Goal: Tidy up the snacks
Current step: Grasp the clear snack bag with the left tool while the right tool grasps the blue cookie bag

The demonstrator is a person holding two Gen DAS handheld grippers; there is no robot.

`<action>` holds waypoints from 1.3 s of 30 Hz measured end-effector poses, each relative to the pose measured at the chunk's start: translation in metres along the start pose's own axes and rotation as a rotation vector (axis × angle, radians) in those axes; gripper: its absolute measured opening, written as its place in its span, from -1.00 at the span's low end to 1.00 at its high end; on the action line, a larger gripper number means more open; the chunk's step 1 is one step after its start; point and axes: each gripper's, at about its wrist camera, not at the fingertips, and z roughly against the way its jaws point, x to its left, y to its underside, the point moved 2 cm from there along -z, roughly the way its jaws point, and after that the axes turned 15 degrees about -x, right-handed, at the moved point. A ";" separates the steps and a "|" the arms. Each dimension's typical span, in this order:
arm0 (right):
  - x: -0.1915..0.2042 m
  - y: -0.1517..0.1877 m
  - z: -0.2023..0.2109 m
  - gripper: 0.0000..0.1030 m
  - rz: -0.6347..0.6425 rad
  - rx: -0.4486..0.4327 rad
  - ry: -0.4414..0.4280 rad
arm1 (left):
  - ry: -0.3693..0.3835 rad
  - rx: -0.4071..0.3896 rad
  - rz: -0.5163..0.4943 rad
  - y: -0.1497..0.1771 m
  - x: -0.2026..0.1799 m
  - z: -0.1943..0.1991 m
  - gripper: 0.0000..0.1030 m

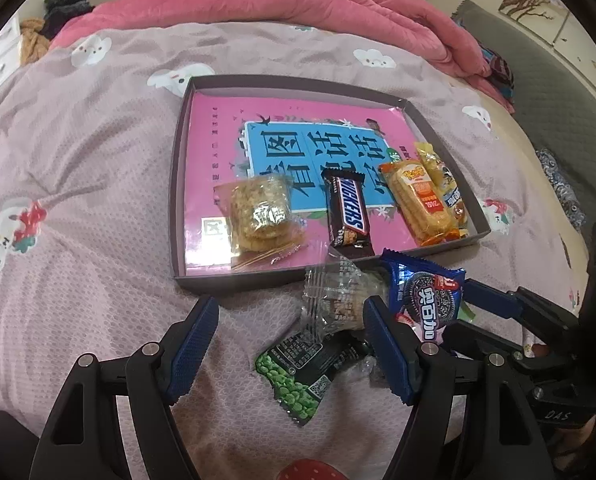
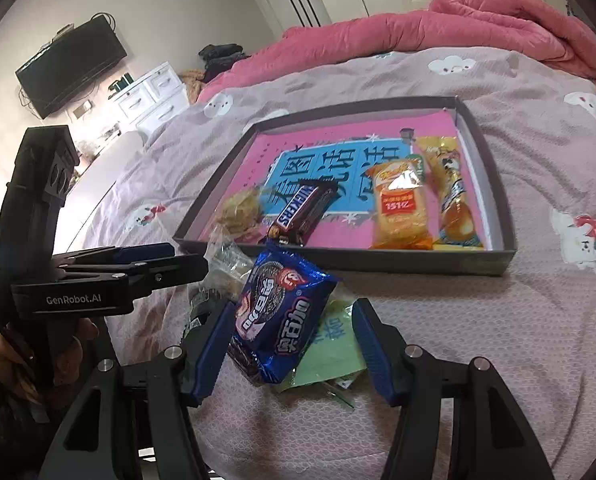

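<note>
A shallow dark tray (image 1: 178, 184) (image 2: 502, 208) with a pink printed base lies on the bed. It holds a clear-wrapped cookie (image 1: 262, 212), a Snickers bar (image 1: 348, 214) (image 2: 302, 210), an orange cracker pack (image 1: 422, 200) (image 2: 400, 208) and a yellow pack (image 2: 454, 196). In front of it lies a loose pile. My left gripper (image 1: 294, 340) (image 2: 186, 262) is open over a green pea pack (image 1: 298, 380) and a clear-wrapped snack (image 1: 338, 300). My right gripper (image 2: 294, 348) (image 1: 456, 308) is open around a blue Oreo pack (image 2: 282, 312) (image 1: 426, 300), which leans on its left finger over a pale green packet (image 2: 338, 344).
The bed has a mauve quilted cover (image 1: 78, 280) with cloud prints, and a rolled pink duvet (image 1: 258, 4) lies along its far side. A person's hand (image 2: 2, 356) holds the left gripper's handle. White drawers (image 2: 150, 92) and a wall television (image 2: 70, 68) stand beyond the bed.
</note>
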 end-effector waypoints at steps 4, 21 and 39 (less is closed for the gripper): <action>0.001 0.002 -0.007 0.17 0.009 0.012 -0.004 | 0.033 0.020 0.036 0.002 0.005 -0.006 0.48; 0.003 0.001 -0.024 0.21 0.034 0.030 -0.018 | 0.138 0.048 0.097 0.002 0.003 -0.021 0.48; 0.012 -0.001 -0.016 0.10 0.102 0.000 -0.033 | 0.197 0.020 0.017 0.001 -0.018 -0.006 -0.21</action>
